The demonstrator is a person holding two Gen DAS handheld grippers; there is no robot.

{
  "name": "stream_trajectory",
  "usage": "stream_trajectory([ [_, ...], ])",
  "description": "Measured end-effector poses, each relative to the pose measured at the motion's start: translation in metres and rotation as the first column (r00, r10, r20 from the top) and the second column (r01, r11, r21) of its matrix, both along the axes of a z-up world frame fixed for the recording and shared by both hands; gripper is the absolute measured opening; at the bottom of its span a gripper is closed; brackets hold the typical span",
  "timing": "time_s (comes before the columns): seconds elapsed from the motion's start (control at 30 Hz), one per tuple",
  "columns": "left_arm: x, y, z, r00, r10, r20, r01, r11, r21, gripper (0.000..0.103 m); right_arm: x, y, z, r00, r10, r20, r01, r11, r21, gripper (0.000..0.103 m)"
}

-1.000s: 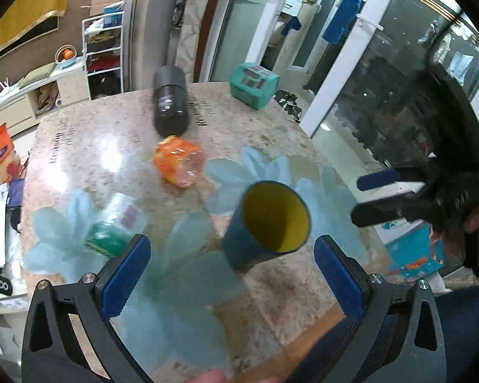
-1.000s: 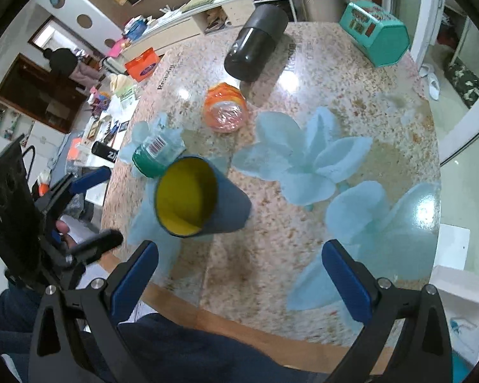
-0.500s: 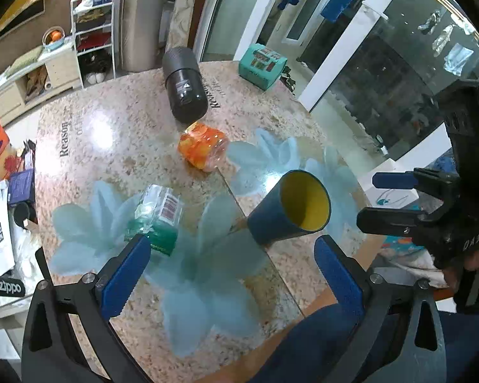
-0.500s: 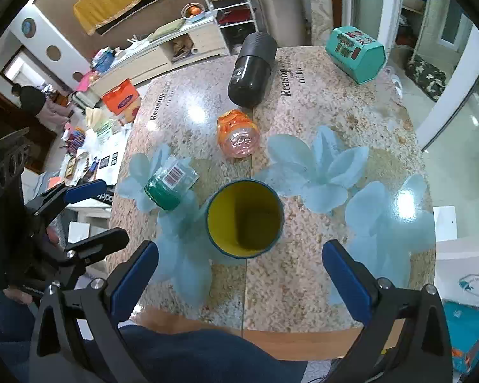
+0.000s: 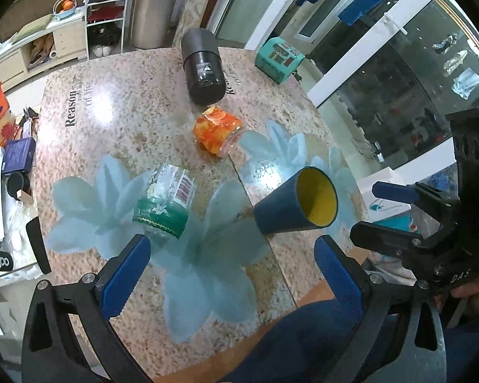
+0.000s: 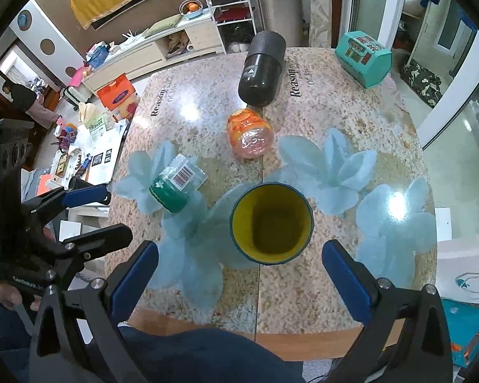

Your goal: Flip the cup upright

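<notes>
Both spread wide and gripping nothing: left tool (image 5: pixel 231 269), right tool (image 6: pixel 239 271). Just beyond, standing upright near the tabletop (image 6: pixel 399 121) front edge, open mouth up: cup (image 6: pixel 271 223), likely released. Farther off, lying toppled: green jar (image 6: pixel 175 188), orange jar (image 6: pixel 249 134), black canister (image 6: pixel 262 67). Cup's base hidden.

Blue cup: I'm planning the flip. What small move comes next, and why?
Probably ease the right gripper forward around the cup: it seems to lie on its side, mouth facing that open gripper, centred between its fingers.
</notes>
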State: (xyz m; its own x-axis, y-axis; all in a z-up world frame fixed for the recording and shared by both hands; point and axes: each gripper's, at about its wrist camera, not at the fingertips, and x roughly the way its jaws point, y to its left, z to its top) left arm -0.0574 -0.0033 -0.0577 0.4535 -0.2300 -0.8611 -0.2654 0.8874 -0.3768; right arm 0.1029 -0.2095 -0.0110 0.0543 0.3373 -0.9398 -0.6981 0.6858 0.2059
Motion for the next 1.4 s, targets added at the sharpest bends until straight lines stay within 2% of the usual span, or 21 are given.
stream_trajectory([
  [0.63,0.005,-0.007,0.008,1.000,0.004,0.019,-0.004,1.000,0.010,0.103,0.001,-0.008,0.007,1.000,-0.014,0.015,0.013,1.000,0.012,0.103],
  [1.4,0.002,-0.016,0.019,0.997,-0.052,0.050,0.050,0.998,0.033,0.103,-0.003,-0.011,0.011,0.999,-0.038,0.026,0.038,0.999,0.023,0.103],
])
